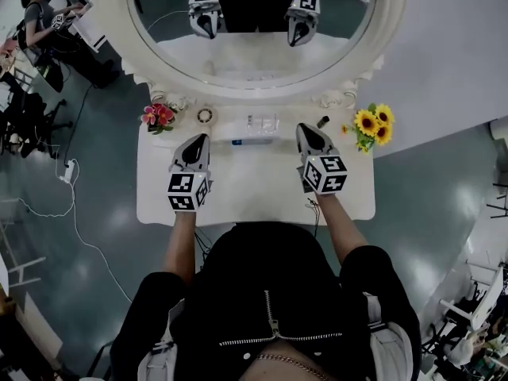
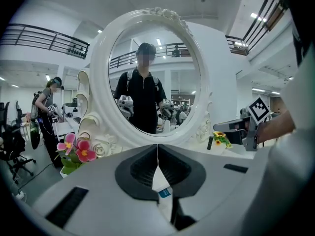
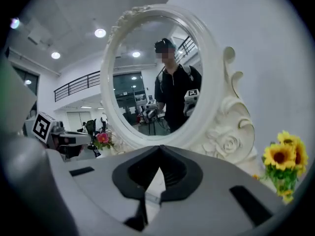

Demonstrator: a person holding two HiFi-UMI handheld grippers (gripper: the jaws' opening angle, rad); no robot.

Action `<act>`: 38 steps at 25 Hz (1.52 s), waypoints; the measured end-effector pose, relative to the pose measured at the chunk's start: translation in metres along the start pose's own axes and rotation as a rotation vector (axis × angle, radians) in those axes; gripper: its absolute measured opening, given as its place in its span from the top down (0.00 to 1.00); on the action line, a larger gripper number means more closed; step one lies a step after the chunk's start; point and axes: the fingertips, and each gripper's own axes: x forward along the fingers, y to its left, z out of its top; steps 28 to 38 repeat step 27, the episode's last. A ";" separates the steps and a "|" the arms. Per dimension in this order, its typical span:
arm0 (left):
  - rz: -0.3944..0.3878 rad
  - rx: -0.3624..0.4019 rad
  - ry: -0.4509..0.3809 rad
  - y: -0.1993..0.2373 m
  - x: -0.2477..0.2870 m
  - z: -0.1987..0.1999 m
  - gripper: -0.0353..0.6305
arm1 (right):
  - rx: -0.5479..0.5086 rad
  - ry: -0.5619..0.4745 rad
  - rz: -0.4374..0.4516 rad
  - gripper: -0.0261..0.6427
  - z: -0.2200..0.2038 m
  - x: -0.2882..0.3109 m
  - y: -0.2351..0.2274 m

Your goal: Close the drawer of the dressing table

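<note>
White surface (image 1: 238, 201) of the dressing table lies directly below the person; its drawer is hidden under the near edge. At the back, by the mirror (image 1: 254, 54), sits a clear box (image 1: 262, 124), contents unreadable. At the corners stand pink flowers (image 1: 157, 117) and sunflowers (image 1: 373, 125). Over the surface hover the left gripper (image 1: 202, 139) and right gripper (image 1: 305, 129), jaws together, empty.

White dressing table (image 1: 254, 190): pink flowers (image 1: 157, 116) left, sunflowers (image 1: 373, 125) right, mirror (image 1: 254, 22) behind.
</note>
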 end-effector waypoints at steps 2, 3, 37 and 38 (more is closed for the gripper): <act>0.003 0.000 -0.015 0.002 0.000 0.006 0.91 | -0.051 -0.033 -0.004 0.96 0.021 0.003 0.010; 0.004 0.000 -0.020 0.002 -0.001 0.008 0.91 | -0.069 -0.045 -0.002 0.96 0.028 0.004 0.015; 0.000 -0.005 -0.031 0.005 -0.005 0.008 0.91 | -0.123 -0.060 0.018 0.96 0.035 0.002 0.040; 0.000 -0.005 -0.031 0.005 -0.005 0.008 0.91 | -0.123 -0.060 0.018 0.96 0.035 0.002 0.040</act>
